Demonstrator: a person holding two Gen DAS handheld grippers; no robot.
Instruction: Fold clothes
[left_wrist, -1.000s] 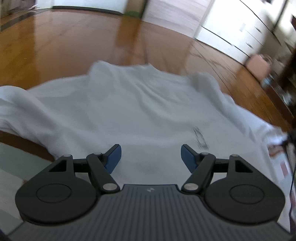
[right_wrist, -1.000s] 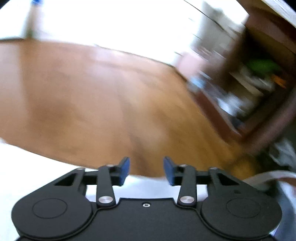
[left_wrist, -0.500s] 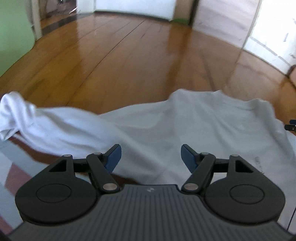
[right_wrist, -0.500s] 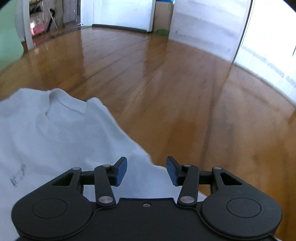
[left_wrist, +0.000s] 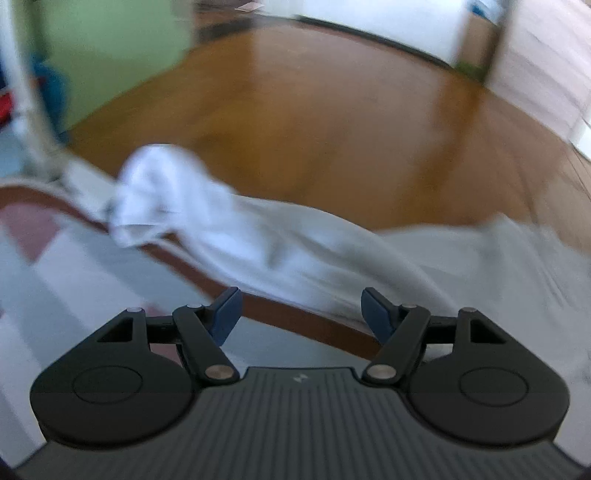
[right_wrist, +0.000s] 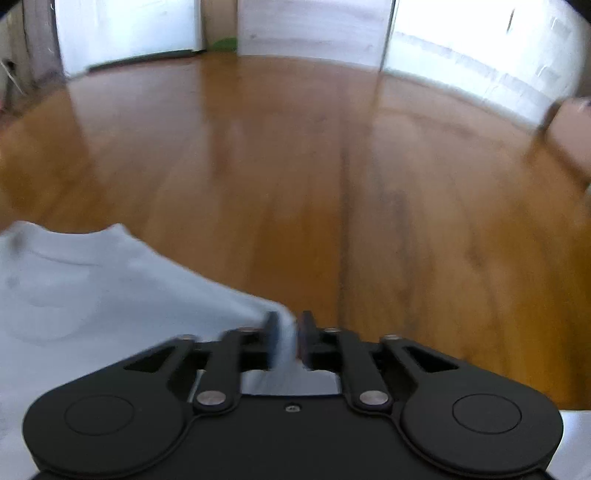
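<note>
Half a second ago the right gripper (right_wrist: 285, 334) stood with its blue pads apart above the white cotton T-shirt (right_wrist: 92, 280); now the pads have drawn together and pinch a fold of the shirt's near right edge between them. White cloth shows squeezed in the narrow gap and bunched just behind it. From there the shirt spreads away to the left over the glossy brown wooden floor (right_wrist: 332, 177), its collar at the far left of the right wrist view.

The left gripper (left_wrist: 300, 314) has swung leftward since the earlier frames and hangs with its jaws wide apart, nothing between them. Ahead of it the shirt (left_wrist: 266, 240) is strongly blurred: a crumpled sleeve (left_wrist: 155, 192) lies bunched at the far left, and the body trails off to the right. Below the left gripper the sleeve end crosses from the wooden floor (left_wrist: 332, 129) onto a pale rug with a dark red-brown border (left_wrist: 74, 280) (its pattern is too smeared to read). A green panel (left_wrist: 110, 48) stands at the upper left.
</note>
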